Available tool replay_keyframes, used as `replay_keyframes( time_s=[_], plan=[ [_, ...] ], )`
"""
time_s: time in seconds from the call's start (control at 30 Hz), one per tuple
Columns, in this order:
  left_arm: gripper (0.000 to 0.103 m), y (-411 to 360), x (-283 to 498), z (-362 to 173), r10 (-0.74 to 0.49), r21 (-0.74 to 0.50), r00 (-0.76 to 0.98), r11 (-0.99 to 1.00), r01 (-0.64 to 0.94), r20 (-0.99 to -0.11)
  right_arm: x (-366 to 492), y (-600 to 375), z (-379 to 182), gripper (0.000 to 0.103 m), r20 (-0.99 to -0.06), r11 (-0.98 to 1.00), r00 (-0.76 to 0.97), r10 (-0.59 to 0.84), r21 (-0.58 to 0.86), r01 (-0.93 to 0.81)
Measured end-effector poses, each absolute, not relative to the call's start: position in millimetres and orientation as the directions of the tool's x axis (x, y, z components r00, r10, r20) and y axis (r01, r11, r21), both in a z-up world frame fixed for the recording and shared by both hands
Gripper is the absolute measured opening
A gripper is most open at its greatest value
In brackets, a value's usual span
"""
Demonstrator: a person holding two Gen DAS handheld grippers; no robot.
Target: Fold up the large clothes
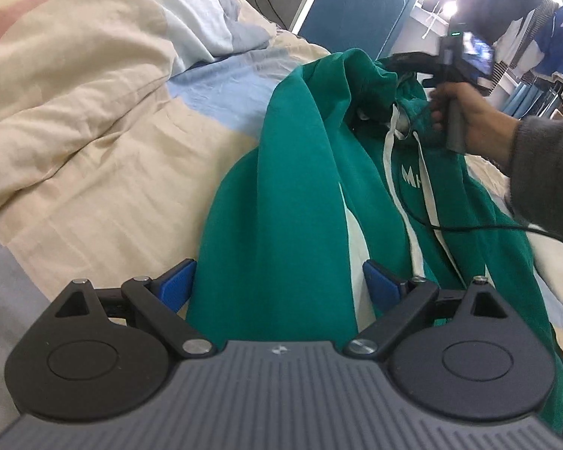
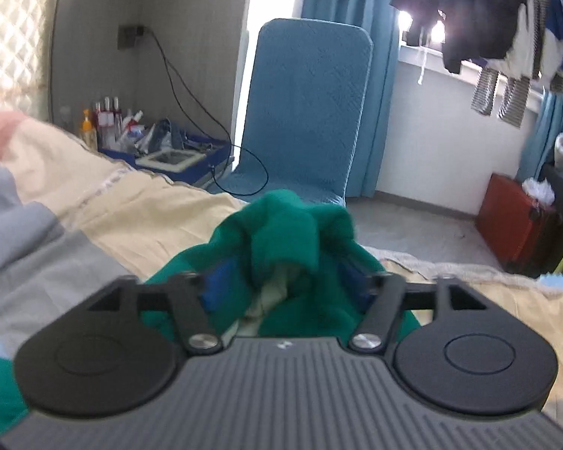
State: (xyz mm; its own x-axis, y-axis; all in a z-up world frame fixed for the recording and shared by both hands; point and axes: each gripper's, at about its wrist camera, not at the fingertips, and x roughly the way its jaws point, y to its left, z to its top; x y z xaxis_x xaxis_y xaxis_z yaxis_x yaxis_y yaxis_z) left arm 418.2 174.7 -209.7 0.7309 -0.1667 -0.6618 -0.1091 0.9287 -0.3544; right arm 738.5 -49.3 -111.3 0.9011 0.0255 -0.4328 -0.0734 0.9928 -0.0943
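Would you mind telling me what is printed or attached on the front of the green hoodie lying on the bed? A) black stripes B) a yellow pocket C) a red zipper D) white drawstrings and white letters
D: in the left wrist view the green hoodie shows white drawstrings hanging from the hood and white letters on the chest.
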Motion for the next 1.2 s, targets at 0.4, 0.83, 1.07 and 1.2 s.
replay_keyframes(
  time_s=[0.4, 0.83, 1.07, 1.2],
  plan=[
    [0.095, 152, 377, -187, -0.053, -0.245, 0.731, 0.956, -0.159, -0.68, 536, -100, -46, 0.069, -0.496, 0.972, 0.838, 0.227, 0.066, -0.224],
    [0.095, 124, 273, -140, -0.06, -0.31, 0.747, 0.929, -0.201, -0.663, 300, -138, -81, 0.069, -0.616, 0.904, 0.661, 0.428, 0.28, -0.324],
    [0.094, 104, 247, -156, -0.028, -0.26, 0.689, 0.937, -0.235, -0.724, 253, -146, -100, 0.069, -0.642, 0.877, 0.598, 0.48, 0.363, -0.315],
    [0.089, 92, 243, -156, -0.014, -0.22, 0.68, 0.951, -0.217, -0.733, 249, -144, -104, 0.069, -0.659, 0.87, 0.568, 0.492, 0.365, -0.331]
  ],
)
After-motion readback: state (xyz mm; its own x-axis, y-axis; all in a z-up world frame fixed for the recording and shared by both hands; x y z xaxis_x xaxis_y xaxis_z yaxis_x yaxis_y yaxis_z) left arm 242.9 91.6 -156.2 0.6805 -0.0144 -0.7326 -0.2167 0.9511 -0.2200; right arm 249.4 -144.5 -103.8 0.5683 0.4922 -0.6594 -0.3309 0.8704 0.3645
